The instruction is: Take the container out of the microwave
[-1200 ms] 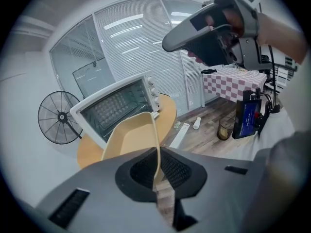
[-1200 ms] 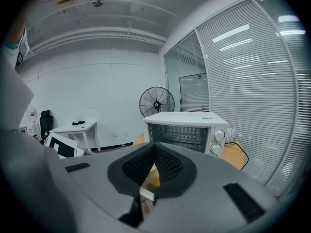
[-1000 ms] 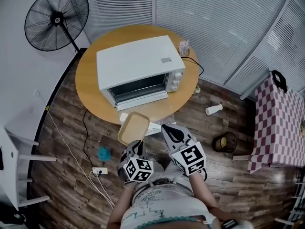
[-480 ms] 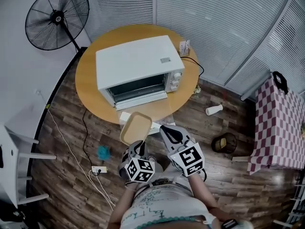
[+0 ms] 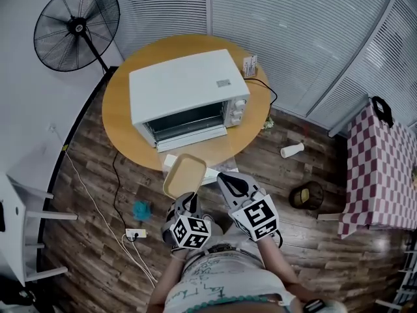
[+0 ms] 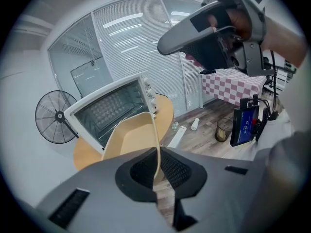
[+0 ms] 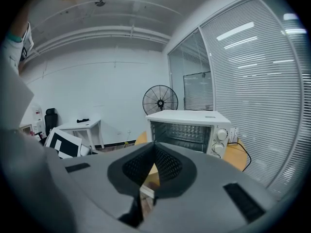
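As we looked down from the head view, the microwave (image 5: 186, 90) sat on the round wooden table (image 5: 120, 103) with its door (image 5: 192, 137) folded down and its chamber open. We held the tan container (image 5: 185, 175) outside it, over the near edge of the table, just in front of the door. Our left gripper (image 5: 187, 199) held it from the near end, and our right gripper (image 5: 225, 177) hung just beside it, to the right. A fan (image 5: 75, 25) stood on the floor past the table on the left. In the left gripper view, the left gripper (image 6: 156, 171) had its jaws clamped on the container's (image 6: 131, 140) thin side wall, so the container stood tilted on edge with its hollow facing left. Behind it we saw the microwave (image 6: 114, 110) with its rack showing, the table (image 6: 165, 115) and the fan (image 6: 53, 118). The right gripper (image 6: 167, 43) crossed the top of that view. In the right gripper view, the right gripper (image 7: 154, 147) had its jaws drawn together at the tips with nothing caught between them. Beyond them stood the microwave (image 7: 189, 127), its chamber open towards us, and the fan (image 7: 160, 101) behind it.
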A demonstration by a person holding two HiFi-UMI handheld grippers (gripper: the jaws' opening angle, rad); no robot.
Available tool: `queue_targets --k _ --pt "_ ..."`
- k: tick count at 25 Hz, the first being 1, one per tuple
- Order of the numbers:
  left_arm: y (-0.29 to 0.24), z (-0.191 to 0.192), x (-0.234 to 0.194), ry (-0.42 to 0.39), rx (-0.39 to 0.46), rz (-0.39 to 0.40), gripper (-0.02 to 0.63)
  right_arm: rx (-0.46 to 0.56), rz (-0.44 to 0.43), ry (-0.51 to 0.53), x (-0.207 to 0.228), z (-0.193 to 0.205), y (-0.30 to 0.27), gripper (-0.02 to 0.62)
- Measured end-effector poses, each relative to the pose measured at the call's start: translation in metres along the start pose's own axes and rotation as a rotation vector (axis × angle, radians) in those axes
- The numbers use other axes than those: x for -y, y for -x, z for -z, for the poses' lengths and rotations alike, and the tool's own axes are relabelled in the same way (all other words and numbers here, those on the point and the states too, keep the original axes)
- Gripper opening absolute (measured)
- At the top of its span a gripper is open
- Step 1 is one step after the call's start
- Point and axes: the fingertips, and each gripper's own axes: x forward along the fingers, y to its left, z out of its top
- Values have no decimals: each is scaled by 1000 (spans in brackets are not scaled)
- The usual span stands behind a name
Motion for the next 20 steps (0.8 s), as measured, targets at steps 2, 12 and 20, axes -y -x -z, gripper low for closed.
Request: queue_targets --k 2,12,20 --pt "-1 -1 1 4 2 2 29 -3 -3 3 0 1 0 -8" --pt "-6 -1 -4 -6 -1 -5 29 -16 -19 5 0 2 -6 -8" --pt "-9 -4 -7 3 -5 2 29 -21 -28 6 3 0 -11 -8"
